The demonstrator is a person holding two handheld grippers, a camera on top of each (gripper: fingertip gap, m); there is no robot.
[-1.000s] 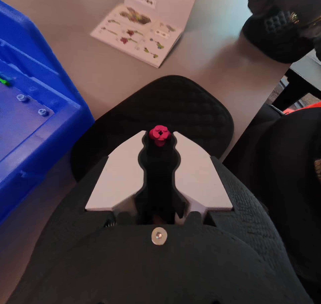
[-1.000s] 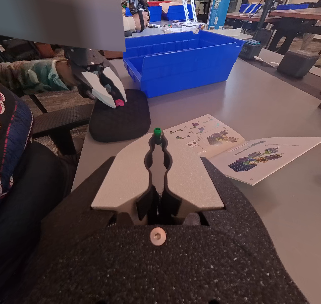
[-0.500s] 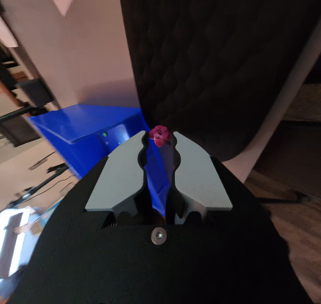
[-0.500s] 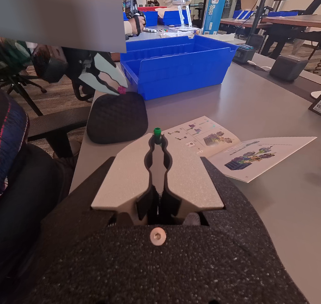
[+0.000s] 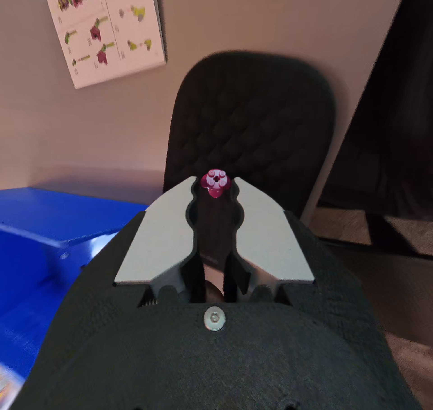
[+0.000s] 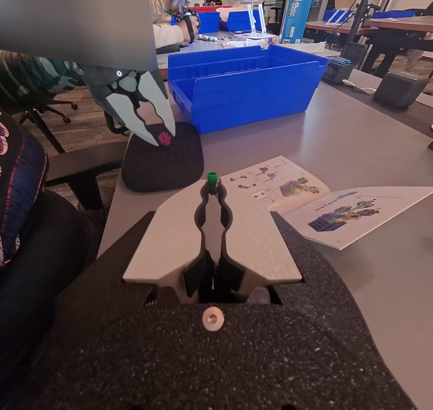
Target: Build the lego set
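L tongs (image 5: 215,183) pinch magenta flower pc (image 5: 215,182) above black pad (image 5: 253,122), probably clear of it; R tongs (image 6: 212,184) pinch green peg (image 6: 212,180).

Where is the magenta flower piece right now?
The magenta flower piece is pinched at the tips of the left gripper, over the black pad near the blue bin.
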